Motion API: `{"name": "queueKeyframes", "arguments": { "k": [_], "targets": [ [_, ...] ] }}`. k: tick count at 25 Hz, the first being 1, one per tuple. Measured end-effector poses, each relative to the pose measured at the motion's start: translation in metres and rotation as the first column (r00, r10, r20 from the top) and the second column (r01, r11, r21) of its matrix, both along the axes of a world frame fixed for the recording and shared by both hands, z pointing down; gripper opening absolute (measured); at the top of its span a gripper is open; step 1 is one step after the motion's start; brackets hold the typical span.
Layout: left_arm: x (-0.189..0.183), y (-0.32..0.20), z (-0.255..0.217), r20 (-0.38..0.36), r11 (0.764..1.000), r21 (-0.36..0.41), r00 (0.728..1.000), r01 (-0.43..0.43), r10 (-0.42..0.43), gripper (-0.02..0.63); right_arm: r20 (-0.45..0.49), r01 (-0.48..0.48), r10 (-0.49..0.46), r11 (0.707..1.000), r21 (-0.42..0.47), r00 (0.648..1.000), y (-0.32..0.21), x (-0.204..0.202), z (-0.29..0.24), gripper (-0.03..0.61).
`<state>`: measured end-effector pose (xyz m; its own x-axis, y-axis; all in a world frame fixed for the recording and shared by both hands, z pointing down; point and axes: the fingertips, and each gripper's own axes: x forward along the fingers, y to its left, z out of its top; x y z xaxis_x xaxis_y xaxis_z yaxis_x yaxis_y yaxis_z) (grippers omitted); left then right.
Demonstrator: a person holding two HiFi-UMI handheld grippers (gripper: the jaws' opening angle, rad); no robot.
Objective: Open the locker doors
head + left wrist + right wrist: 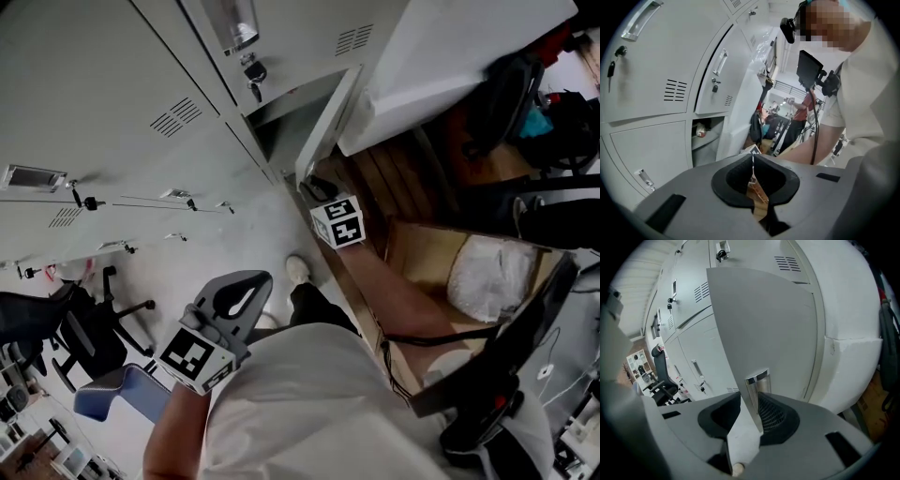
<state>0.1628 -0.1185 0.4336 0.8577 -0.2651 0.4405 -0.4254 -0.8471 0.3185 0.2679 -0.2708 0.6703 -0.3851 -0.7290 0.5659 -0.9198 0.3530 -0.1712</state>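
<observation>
Right gripper [749, 394]: jaws clamped on the free edge of the open locker door [764, 324], one pad on each face, right by its chrome handle [757, 380]. Left gripper [752, 159]: jaws together, nothing between them, held close beside the person's torso. Door stands out from the grey locker bank [94, 94]. Farther off: cardboard box [422, 253] on the floor, black office chair [84, 337].

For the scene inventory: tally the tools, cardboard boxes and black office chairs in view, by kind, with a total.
Tools: 2 (left tool, right tool gripping the locker door)
Cardboard box: 1
Black office chair: 1
Total: 4
</observation>
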Motion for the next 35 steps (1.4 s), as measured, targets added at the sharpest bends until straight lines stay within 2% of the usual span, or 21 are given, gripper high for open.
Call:
{"name": "queueKeyframes", "arguments": {
  "k": [5, 9, 19, 27, 35],
  "targets": [
    [0.014, 0.004, -0.002, -0.007, 0.999, 0.007, 0.999, -0.049, 0.049, 0.012, -0.015, -0.017, 0.017, 1.000, -0.008, 1.000, 0.020, 0.020, 0.001, 0.104],
    [0.021, 0.006, -0.001, -0.010, 0.997, 0.007, 0.997, -0.076, 0.076, 0.012, -0.058, -0.032, 0.032, 0.999, -0.002, 0.998, 0.036, 0.038, 0.002, 0.080],
    [0.041, 0.014, 0.001, -0.024, 0.989, 0.003, 0.989, -0.146, 0.146, 0.012, -0.107, -0.140, 0.138, 0.990, -0.010, 0.985, 0.066, 0.095, 0.002, 0.044],
    [0.053, 0.018, 0.000, -0.032, 0.984, 0.002, 0.984, -0.175, 0.175, 0.012, -0.122, -0.224, 0.220, 0.975, -0.014, 0.968, 0.078, 0.145, 0.003, 0.038],
    [0.056, 0.016, 0.000, -0.028, 0.984, 0.003, 0.983, -0.180, 0.180, 0.012, -0.165, -0.262, 0.257, 0.965, -0.009, 0.952, 0.078, 0.195, 0.003, 0.035]
  ]
}}
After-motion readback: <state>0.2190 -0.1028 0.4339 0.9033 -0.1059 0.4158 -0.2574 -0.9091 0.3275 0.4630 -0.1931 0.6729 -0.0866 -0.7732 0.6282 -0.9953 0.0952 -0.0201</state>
